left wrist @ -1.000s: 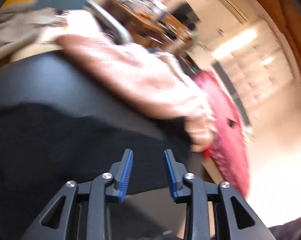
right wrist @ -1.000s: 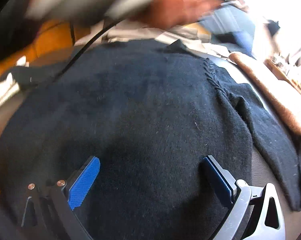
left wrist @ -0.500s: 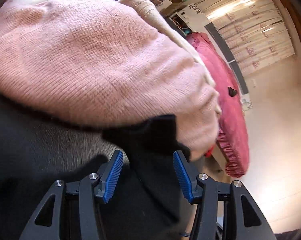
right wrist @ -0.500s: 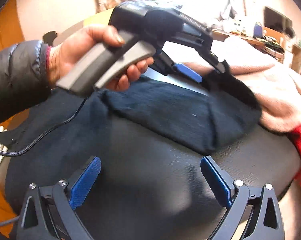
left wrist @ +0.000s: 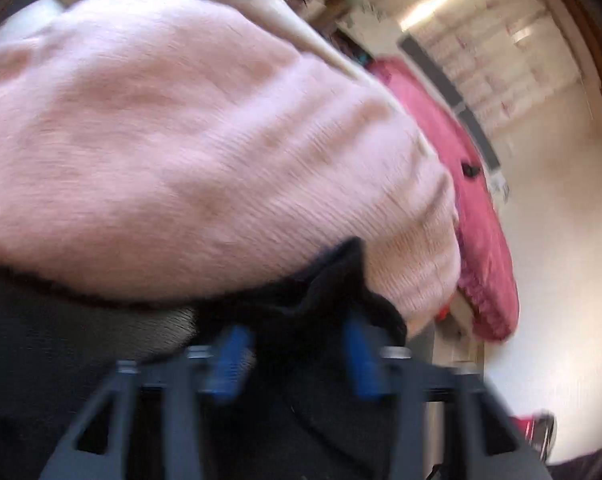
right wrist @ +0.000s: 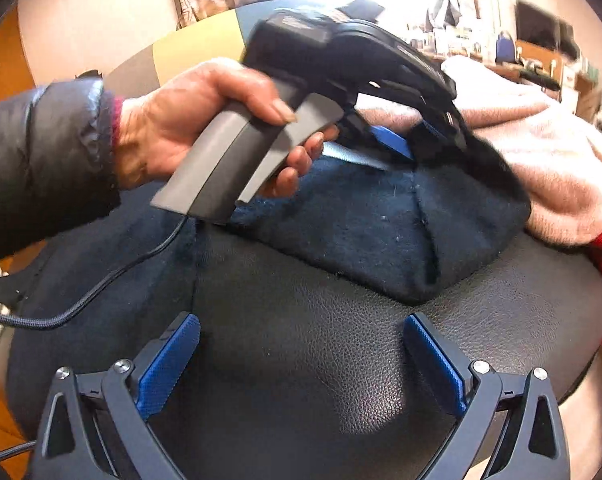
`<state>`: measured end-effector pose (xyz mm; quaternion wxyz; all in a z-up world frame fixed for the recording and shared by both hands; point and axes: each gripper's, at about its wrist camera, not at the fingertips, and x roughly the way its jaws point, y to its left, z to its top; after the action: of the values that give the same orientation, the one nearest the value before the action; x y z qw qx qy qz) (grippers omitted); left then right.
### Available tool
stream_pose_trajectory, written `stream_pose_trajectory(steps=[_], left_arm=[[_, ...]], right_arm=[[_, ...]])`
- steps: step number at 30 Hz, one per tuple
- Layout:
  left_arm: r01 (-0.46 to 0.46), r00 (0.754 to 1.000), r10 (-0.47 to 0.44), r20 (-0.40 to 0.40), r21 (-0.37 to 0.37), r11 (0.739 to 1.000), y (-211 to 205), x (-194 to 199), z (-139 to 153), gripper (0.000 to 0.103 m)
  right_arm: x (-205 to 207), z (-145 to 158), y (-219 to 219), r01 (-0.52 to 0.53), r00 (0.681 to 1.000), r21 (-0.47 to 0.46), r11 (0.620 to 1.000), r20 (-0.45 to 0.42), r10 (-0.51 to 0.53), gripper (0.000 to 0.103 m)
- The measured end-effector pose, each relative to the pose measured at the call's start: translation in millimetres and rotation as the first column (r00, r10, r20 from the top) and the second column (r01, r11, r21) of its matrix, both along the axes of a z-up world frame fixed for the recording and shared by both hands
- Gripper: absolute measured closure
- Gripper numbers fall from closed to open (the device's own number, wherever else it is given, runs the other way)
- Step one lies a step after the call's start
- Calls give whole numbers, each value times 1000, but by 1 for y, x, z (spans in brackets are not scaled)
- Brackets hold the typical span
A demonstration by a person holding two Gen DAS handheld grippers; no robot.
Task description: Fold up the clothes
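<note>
Black sweater [left wrist: 309, 312] bunches between the left tool's [left wrist: 295, 360] parted blue fingers.

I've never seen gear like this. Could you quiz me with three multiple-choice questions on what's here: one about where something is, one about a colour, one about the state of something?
1. Where is the pink knit?
A) on the floor
B) against the black sweater
C) hanging on a wall

2. What colour are the pads on the tongs?
A) blue
B) green
C) white

3. How are the right tongs?
A) shut on cloth
B) shut on nothing
C) open, holding nothing

Answers:
1 B, its edge touches the sweater's folded part on the leather seat.
2 A, both pads show blue.
3 C, the fingers stand wide apart over bare leather.
</note>
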<state>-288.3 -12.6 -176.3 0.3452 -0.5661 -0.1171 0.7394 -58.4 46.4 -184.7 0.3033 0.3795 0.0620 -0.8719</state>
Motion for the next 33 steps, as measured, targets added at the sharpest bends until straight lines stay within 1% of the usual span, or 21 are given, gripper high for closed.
stream_pose_trajectory(steps=[1, 2, 3, 5, 6, 7, 10, 13, 14, 16, 17, 19, 22, 24, 25, 27, 30, 33], left_arm=[[20, 1000, -20, -3, -29, 999, 2, 0, 4, 93], [45, 999, -45, -16, -47, 998, 3, 0, 11, 94], [65, 997, -67, -38, -52, 997, 0, 1, 23, 94], [106, 991, -111, -81, -61, 992, -5, 2, 47, 94], [112, 987, -118, -111, -59, 992, -11, 3, 65, 94], [111, 984, -119, -134, -61, 992, -16, 3, 79, 94], [109, 972, -122, -200, -76, 991, -35, 9, 121, 94], [111, 959, -134, -249, -102, 988, -49, 17, 155, 94], [108, 957, -133, -258, -107, 988, -53, 19, 165, 94], [101, 952, -129, -278, -114, 988, -58, 18, 181, 94], [93, 949, -122, -290, -113, 989, -61, 21, 186, 94], [63, 949, -86, -303, -86, 994, -67, 24, 191, 94], [29, 951, -46, -307, -60, 998, -76, 25, 189, 94], [7, 952, -22, -307, -51, 999, -84, 28, 186, 94], [0, 951, -15, -310, -48, 999, -86, 28, 182, 94], [-39, 948, 27, -317, -29, 999, -97, 30, 180, 94], [-111, 941, 116, -317, 33, 993, -122, 31, 185, 94], [-205, 923, 224, -312, 91, 974, -150, 32, 191, 94]], right_arm=[[5, 2, -5, -22, 999, 13, 1000, -25, 23, 0], [12, 4, -13, -73, 996, 31, 997, -54, 74, 0], [22, 5, -27, -157, 983, 57, 986, -82, 162, 0], [38, 4, -58, -311, 943, 99, 945, -95, 320, 0], [43, 4, -74, -370, 920, 112, 922, -95, 380, 2], [45, 6, -86, -405, 904, 119, 906, -97, 417, 2], [39, 10, -126, -473, 863, 149, 869, -120, 490, 2], [28, 3, -169, -499, 829, 238, 833, -149, 539, 2], [27, 0, -182, -495, 823, 273, 825, -158, 546, 2], [26, -1, -201, -495, 813, 315, 810, -162, 559, 2], [21, -1, -210, -495, 812, 322, 807, -159, 561, 2], [14, -3, -227, -491, 813, 331, 806, -159, 560, 2], [1, -3, -247, -484, 828, 324, 813, -132, 545, 2], [-7, -17, -261, -480, 850, 328, 814, -56, 524, 0], [-10, -18, -261, -479, 859, 317, 818, -20, 511, 0], [-19, -16, -253, -468, 878, 266, 843, 30, 478, 0], [-16, -17, -253, -462, 878, 286, 839, 15, 478, 0], [-17, -18, -253, -462, 878, 287, 839, 15, 478, 0]])
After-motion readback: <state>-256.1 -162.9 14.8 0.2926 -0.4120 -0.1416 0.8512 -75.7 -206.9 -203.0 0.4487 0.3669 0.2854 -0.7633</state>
